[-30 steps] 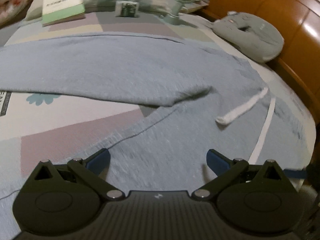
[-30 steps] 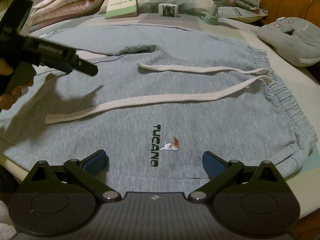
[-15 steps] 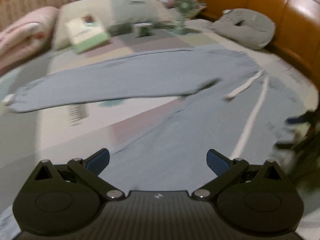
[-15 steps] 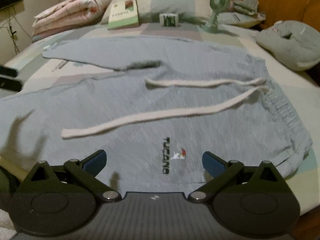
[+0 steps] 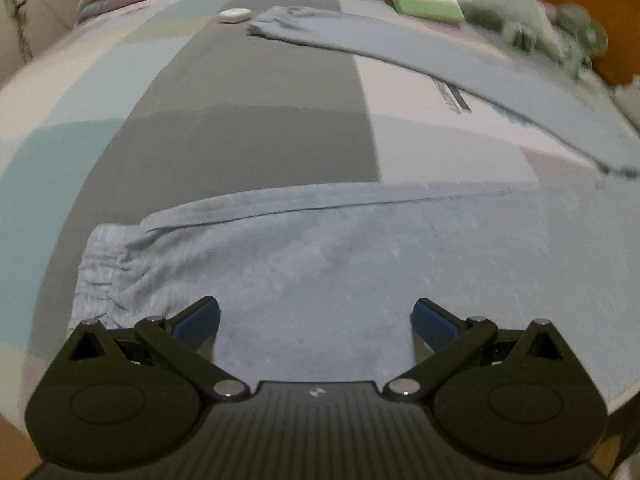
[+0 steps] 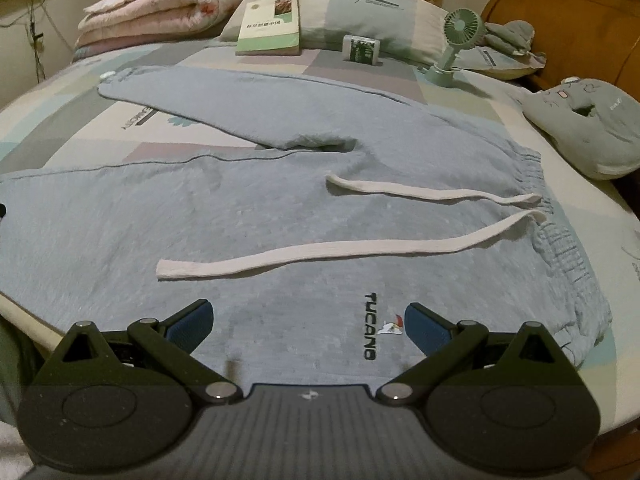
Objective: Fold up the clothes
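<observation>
Light blue sweatpants (image 6: pixel 280 208) lie flat on the bed, legs spread apart toward the left, waistband (image 6: pixel 560 240) at the right. Two white drawstrings (image 6: pixel 340 252) lie across the front above a dark printed logo (image 6: pixel 370 326). My right gripper (image 6: pixel 306 322) is open, low over the near hip area by the logo, holding nothing. In the left wrist view the near leg (image 5: pixel 340 256) runs across, its gathered cuff (image 5: pixel 104 268) at the left. My left gripper (image 5: pixel 316 320) is open just above that leg near the cuff. The far leg (image 5: pixel 440 56) stretches away behind.
A patchwork bedsheet (image 5: pixel 248 128) covers the bed. At the back lie a book (image 6: pixel 272 24), a small box (image 6: pixel 360 50), a green desk fan (image 6: pixel 456 40), pillows and a rolled pink quilt (image 6: pixel 160 8). A grey cushion (image 6: pixel 592 128) sits right by the wooden headboard (image 6: pixel 560 8). A person sits behind the pillows.
My left gripper has swung left along the near leg, from the crotch area to the cuff end. My right gripper has drawn back slightly; the other tool has left its view.
</observation>
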`<action>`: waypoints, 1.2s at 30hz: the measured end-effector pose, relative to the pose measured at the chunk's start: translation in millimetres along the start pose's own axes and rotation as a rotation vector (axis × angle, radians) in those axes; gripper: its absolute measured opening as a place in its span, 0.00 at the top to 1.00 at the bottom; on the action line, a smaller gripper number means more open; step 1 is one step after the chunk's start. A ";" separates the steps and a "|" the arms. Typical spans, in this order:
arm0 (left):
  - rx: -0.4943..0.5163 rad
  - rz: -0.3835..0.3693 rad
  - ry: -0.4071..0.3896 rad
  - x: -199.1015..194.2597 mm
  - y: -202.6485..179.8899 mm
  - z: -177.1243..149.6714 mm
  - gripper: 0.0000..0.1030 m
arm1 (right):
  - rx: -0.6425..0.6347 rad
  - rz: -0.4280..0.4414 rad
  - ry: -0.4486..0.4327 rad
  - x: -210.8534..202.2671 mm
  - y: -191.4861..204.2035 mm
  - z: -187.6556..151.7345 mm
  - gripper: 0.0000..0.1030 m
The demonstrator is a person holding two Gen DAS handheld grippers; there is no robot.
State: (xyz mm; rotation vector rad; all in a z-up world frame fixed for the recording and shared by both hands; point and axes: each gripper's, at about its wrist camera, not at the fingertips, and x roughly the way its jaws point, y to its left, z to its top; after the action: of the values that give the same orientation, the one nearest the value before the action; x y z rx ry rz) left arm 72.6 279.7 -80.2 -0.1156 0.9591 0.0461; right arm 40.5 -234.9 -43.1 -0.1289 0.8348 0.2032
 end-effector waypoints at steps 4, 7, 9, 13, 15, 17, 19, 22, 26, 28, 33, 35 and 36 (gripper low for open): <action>-0.060 0.037 -0.049 0.9 20.3 4.7 0.01 | -0.018 -0.002 0.013 2.4 10.2 1.4 0.00; -0.077 0.082 -0.040 2.0 21.5 7.3 0.01 | -0.028 0.000 0.026 6.5 15.2 1.1 0.00; -0.048 0.067 -0.060 -6.0 6.2 6.8 0.01 | -0.030 -0.001 0.034 8.4 15.9 0.8 0.00; 0.022 0.027 -0.113 -25.0 -31.4 6.8 0.01 | -0.023 0.003 0.032 8.8 11.3 -0.1 0.00; 0.071 -0.010 -0.137 -33.5 -56.5 11.4 0.01 | -0.012 0.002 0.028 9.2 6.7 -0.8 0.00; 0.121 -0.045 -0.150 -40.9 -84.6 11.9 0.01 | -0.005 0.003 0.024 10.5 -0.7 -1.2 0.00; 0.170 -0.065 -0.148 -41.1 -113.0 13.9 0.01 | -0.001 0.005 0.020 12.4 -11.5 0.3 0.00; 0.260 -0.080 -0.136 -36.7 -159.7 16.0 0.01 | 0.010 0.012 0.003 15.8 -36.4 9.6 0.00; 0.356 -0.118 -0.104 -24.0 -216.4 15.0 0.01 | 0.041 0.008 -0.040 22.5 -82.8 43.1 0.00; 0.393 -0.138 -0.096 -16.9 -242.0 14.3 0.01 | 0.082 0.026 -0.056 32.0 -110.2 66.7 0.00; 0.403 -0.216 -0.072 -1.5 -288.3 13.3 0.01 | 0.323 0.156 -0.019 77.6 -184.4 124.2 0.00; 0.416 -0.247 -0.060 1.9 -300.2 11.3 0.01 | 0.424 0.195 0.010 100.9 -208.2 139.5 0.00; 0.423 -0.246 -0.058 3.5 -303.0 10.6 0.01 | 0.465 0.212 0.022 113.2 -217.8 145.0 0.00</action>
State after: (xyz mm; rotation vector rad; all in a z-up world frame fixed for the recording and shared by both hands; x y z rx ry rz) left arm 110.6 -19.9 -53.5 0.1576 0.8727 -0.3771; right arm 268.9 -404.3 -23.8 0.3956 0.8980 0.2017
